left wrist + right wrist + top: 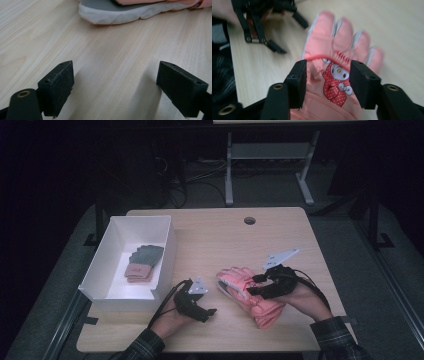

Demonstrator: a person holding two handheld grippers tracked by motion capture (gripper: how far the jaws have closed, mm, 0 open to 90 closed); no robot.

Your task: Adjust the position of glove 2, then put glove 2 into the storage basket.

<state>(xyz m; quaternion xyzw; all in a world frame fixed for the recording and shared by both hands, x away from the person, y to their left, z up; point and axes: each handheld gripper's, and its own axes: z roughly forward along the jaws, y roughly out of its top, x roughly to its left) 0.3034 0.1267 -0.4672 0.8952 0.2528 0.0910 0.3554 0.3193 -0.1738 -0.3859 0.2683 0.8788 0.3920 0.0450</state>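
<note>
A pink glove (252,295) lies flat on the wooden surface (215,240), toward its near right part, its fingers spread toward the left and a cartoon patch in a red dotted dress on its back. The right gripper (328,82) hangs just over the back of the glove with its fingers apart on either side of that patch, not pinching the cloth. The left gripper (197,304) rests on the surface just left of the glove, its fingers wide apart with bare wood between them and the glove's grey and white edge ahead. Farther left stands a white box (102,265) holding a folded grey-green and pink glove (142,261).
</note>
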